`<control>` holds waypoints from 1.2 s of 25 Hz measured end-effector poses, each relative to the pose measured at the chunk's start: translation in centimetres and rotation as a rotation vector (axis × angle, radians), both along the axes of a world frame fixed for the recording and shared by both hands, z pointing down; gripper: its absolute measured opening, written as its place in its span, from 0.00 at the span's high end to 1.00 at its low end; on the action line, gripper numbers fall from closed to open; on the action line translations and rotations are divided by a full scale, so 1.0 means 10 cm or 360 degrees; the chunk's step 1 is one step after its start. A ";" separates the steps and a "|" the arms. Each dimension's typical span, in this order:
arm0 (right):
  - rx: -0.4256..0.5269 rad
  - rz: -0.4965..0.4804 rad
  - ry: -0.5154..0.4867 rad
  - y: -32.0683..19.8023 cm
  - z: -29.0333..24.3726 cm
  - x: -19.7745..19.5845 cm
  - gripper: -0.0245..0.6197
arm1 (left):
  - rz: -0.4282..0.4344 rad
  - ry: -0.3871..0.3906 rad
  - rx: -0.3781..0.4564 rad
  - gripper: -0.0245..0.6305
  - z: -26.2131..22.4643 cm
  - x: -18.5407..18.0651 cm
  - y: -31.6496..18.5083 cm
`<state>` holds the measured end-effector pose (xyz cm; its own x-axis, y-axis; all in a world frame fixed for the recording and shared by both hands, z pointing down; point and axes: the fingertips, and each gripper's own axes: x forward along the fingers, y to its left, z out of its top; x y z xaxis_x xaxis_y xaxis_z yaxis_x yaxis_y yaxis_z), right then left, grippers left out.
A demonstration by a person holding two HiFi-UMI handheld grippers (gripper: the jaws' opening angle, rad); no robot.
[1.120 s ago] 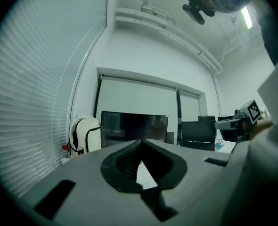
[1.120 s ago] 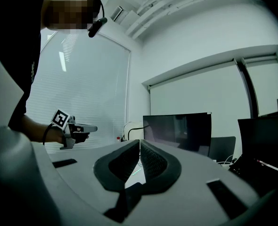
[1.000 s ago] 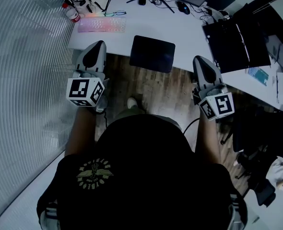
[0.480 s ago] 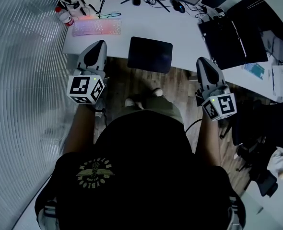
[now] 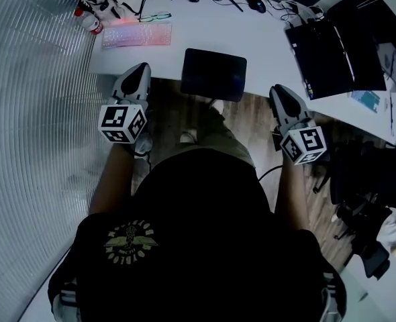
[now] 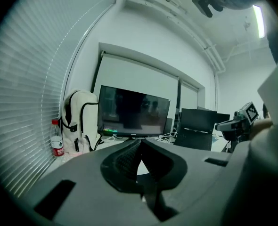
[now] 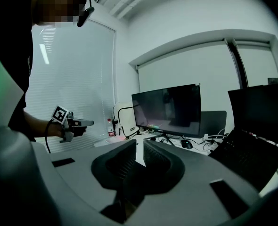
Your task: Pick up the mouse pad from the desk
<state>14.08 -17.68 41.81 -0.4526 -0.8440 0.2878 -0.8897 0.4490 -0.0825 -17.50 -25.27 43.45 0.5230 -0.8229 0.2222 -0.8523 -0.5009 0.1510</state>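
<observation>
Illumination is cool and fairly dim. A ceiling light strip (image 6: pixel 257 14) glares in the left gripper view; the blinds (image 7: pixel 73 79) pass diffuse light. The white worktop (image 5: pixel 265 42) is brightest. Edges bow strongly, corners vignette black. The left claw (image 6: pixel 140 142) appears shaded, soft.

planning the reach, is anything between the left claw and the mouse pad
Nothing visible does. Only bare white desk lies between the shut left claw and the dark rectangular mouse pad; the pink keyboard sits farther back, off that line.

Right gripper (image 7: pixel 140 144) — jaws newly parted, empty
</observation>
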 end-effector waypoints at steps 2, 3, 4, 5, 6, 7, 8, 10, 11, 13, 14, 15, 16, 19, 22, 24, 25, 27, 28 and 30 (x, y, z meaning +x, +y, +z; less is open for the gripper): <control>-0.0044 -0.0012 -0.0006 -0.07 0.14 0.03 0.89 | -0.0008 -0.0017 -0.0027 0.95 0.10 0.01 -0.05; -0.0063 -0.0018 -0.0006 -0.10 0.21 0.06 0.89 | -0.0011 -0.0023 -0.0040 0.95 0.14 0.02 -0.08; -0.0079 -0.0023 -0.0005 -0.14 0.28 0.08 0.89 | -0.0013 -0.0028 -0.0056 0.95 0.20 0.03 -0.11; -0.0095 -0.0026 -0.0004 -0.17 0.34 0.11 0.88 | -0.0014 -0.0033 -0.0075 0.95 0.25 0.05 -0.13; -0.0113 -0.0027 -0.0003 -0.20 0.41 0.14 0.88 | -0.0014 -0.0037 -0.0098 0.95 0.32 0.07 -0.15; -0.0135 -0.0028 -0.0004 -0.22 0.48 0.17 0.88 | -0.0015 -0.0040 -0.0125 0.95 0.39 0.08 -0.17; -0.0160 -0.0029 -0.0007 -0.24 0.55 0.19 0.88 | -0.0016 -0.0042 -0.0155 0.95 0.46 0.10 -0.18; -0.0212 -0.0031 -0.0016 -0.27 0.70 0.24 0.87 | -0.0018 -0.0043 -0.0216 0.95 0.62 0.12 -0.20; -0.0239 -0.0032 -0.0020 -0.28 0.77 0.26 0.87 | -0.0019 -0.0044 -0.0245 0.95 0.69 0.13 -0.22; -0.0296 -0.0037 -0.0026 -0.31 0.93 0.30 0.86 | -0.0022 -0.0054 -0.0298 0.95 0.84 0.15 -0.25; -0.0326 -0.0041 -0.0029 -0.32 1.02 0.31 0.85 | -0.0024 -0.0061 -0.0325 0.95 0.92 0.16 -0.26; -0.0356 -0.0045 -0.0033 -0.32 1.10 0.33 0.85 | -0.0023 -0.0066 -0.0355 0.95 1.02 0.17 -0.26; -0.0385 -0.0048 -0.0037 -0.32 1.19 0.33 0.84 | -0.0022 -0.0069 -0.0389 0.95 1.11 0.18 -0.26; -0.0463 -0.0061 -0.0048 -0.30 1.41 0.35 0.83 | -0.0016 -0.0075 -0.0498 0.95 1.39 0.21 -0.25; -0.0542 -0.0066 -0.0054 -0.29 1.62 0.37 0.82 | -0.0001 -0.0082 -0.0605 0.95 1.65 0.24 -0.21; -0.0591 -0.0068 -0.0052 -0.27 1.76 0.38 0.81 | 0.0020 -0.0063 -0.0669 0.95 1.81 0.26 -0.18; -0.0615 -0.0071 -0.0052 -0.26 1.83 0.37 0.81 | 0.0034 -0.0056 -0.0698 0.95 1.89 0.27 -0.17; -0.0664 -0.0084 -0.0055 -0.23 1.97 0.36 0.80 | 0.0063 -0.0054 -0.0755 0.95 2.03 0.32 -0.13; -0.0691 -0.0093 -0.0057 -0.22 2.04 0.36 0.80 | 0.0078 -0.0052 -0.0786 0.95 2.09 0.34 -0.12; -0.0743 -0.0108 -0.0062 -0.20 2.18 0.35 0.79 | 0.0107 -0.0041 -0.0845 0.95 2.22 0.40 -0.09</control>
<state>17.54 -19.65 63.57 -0.5201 -0.5965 0.6113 -0.8519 0.4129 -0.3220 -13.47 -26.15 65.69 0.5594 -0.5587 0.6123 -0.8278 -0.4149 0.3777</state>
